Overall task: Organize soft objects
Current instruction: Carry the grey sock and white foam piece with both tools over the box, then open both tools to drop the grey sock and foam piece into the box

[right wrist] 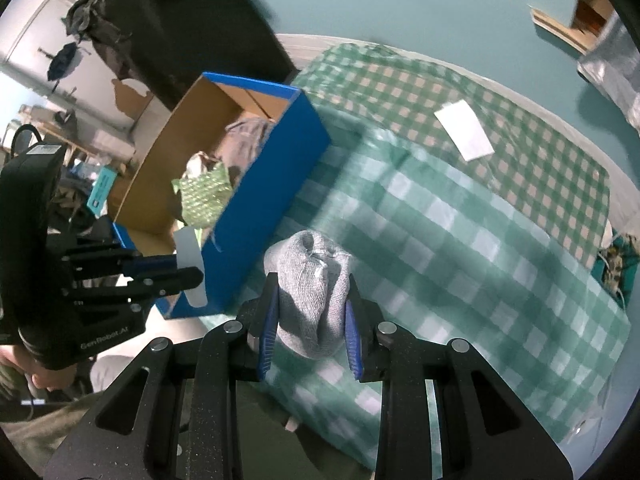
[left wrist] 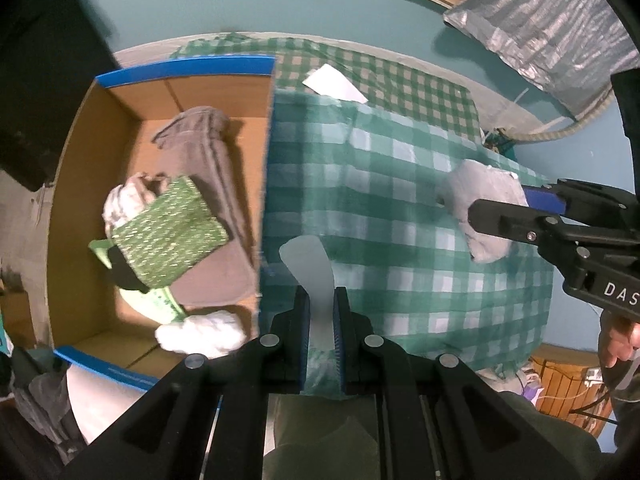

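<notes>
My left gripper (left wrist: 321, 300) is shut on a thin pale strip (left wrist: 311, 276) that sticks up between its blue pads, beside the open blue cardboard box (left wrist: 264, 184). It also shows in the right wrist view (right wrist: 188, 270). My right gripper (right wrist: 310, 300) is shut on a grey knitted bundle (right wrist: 312, 280) above the green checked cloth (right wrist: 460, 240). The bundle also shows in the left wrist view (left wrist: 476, 200). Inside the box lie a grey cloth (left wrist: 212, 184), a green patterned pouch (left wrist: 172, 228) and white soft pieces (left wrist: 200, 334).
A white paper slip (right wrist: 464, 130) lies on the far part of the checked cloth. A silver foil sheet (left wrist: 552, 20) hangs at the upper right. A dark cabinet (right wrist: 192, 20) stands behind the box. A wicker basket (left wrist: 560, 384) sits low at the right.
</notes>
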Motion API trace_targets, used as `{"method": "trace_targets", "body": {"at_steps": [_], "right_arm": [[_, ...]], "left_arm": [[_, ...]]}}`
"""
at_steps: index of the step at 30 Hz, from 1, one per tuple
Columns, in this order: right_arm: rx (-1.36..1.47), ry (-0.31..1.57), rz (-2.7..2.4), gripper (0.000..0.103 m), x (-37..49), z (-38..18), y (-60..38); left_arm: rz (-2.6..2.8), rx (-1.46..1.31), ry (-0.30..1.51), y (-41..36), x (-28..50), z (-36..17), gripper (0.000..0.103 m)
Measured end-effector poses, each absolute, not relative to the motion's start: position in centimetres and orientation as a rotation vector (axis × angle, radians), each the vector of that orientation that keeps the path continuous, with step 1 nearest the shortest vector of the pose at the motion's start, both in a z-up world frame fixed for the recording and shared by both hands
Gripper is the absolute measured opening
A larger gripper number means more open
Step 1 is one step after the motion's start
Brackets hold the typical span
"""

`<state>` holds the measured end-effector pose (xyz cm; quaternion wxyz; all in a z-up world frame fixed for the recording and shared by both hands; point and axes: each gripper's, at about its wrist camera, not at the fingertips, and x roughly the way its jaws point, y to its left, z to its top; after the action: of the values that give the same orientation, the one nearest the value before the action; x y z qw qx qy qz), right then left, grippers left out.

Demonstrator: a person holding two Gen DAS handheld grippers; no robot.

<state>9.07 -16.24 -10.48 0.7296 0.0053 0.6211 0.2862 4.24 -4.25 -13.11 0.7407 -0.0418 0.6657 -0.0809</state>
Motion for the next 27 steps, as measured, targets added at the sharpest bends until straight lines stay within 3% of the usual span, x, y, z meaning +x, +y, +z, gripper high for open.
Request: {"method": "trace_targets", "body": {"at_steps": [14, 27], "right_arm": [[-0.053, 1.348, 0.750, 0.028, 11.2, -9.9, -7.3], [-0.099, 1.374, 0.778, 0.028, 13.0, -11.6, -0.6]], "left_arm": [[-0.092, -0.160, 1.423, 2.7, 3.7, -11.4, 0.011], [-0.014, -0.211, 1.443, 9.0, 3.8, -13.0, 0.011]]}}
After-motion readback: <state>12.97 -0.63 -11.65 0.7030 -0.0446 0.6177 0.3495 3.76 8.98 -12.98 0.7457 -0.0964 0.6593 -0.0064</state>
